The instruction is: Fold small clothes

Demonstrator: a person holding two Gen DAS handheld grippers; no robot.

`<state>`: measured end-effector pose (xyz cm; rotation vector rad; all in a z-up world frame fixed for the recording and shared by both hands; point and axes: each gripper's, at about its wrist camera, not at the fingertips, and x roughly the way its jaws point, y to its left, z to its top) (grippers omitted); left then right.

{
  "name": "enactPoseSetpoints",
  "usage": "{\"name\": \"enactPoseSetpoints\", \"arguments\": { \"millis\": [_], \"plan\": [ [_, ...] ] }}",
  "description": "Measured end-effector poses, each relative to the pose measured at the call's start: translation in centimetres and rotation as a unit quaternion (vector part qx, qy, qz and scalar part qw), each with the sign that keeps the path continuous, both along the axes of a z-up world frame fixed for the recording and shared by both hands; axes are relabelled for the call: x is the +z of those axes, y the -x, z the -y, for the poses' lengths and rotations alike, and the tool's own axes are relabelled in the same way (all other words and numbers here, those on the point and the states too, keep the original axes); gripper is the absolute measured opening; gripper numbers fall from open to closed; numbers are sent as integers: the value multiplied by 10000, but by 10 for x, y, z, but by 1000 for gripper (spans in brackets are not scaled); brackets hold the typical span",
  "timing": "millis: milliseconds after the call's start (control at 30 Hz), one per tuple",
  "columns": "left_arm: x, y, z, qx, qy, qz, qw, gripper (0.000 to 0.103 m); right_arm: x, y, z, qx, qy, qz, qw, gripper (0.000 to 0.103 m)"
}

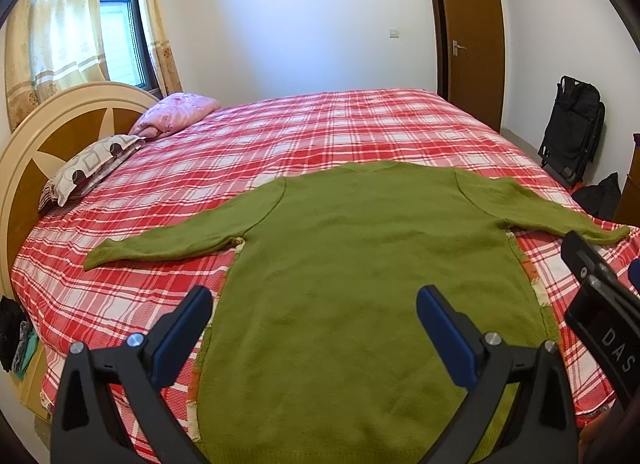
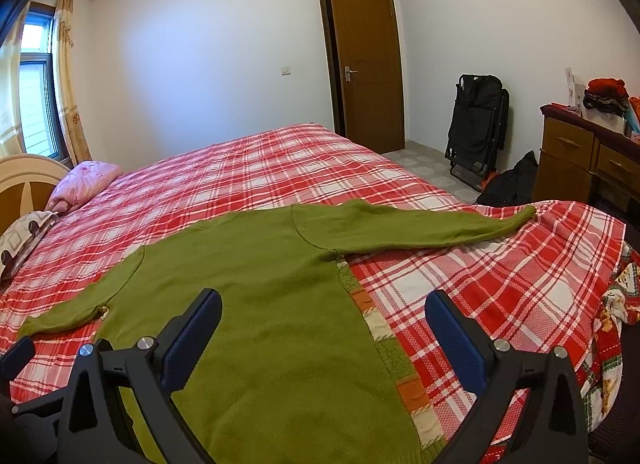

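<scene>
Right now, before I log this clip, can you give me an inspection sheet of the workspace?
Surface: bed under a red and white plaid sheet, mostly smooth.
Job's things: green sweater lying flat, both sleeves spread out to the sides; a patterned layer shows along its side edges.
Clutter: patterned pillow and pink quilt by the headboard.
Grippers: left tool open above the sweater's lower part, holding nothing; right tool open above the sweater's right edge, holding nothing.
Cables: nothing seen.
Surroundings: window with curtains, brown door, folded black chair, wooden dresser with things piled on top.
</scene>
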<state>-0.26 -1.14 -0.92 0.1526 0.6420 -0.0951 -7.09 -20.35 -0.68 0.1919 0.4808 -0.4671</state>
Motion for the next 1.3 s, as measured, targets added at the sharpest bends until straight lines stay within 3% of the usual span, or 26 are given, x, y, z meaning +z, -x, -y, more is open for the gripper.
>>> {"name": "enactPoseSetpoints", "arguments": {
  "millis": [1300],
  "plan": [
    [-9, -5, -1, 4, -32, -124, 9999, 103, -10, -9, 7, 1, -126, -154, 9998, 102]
  ]
}}
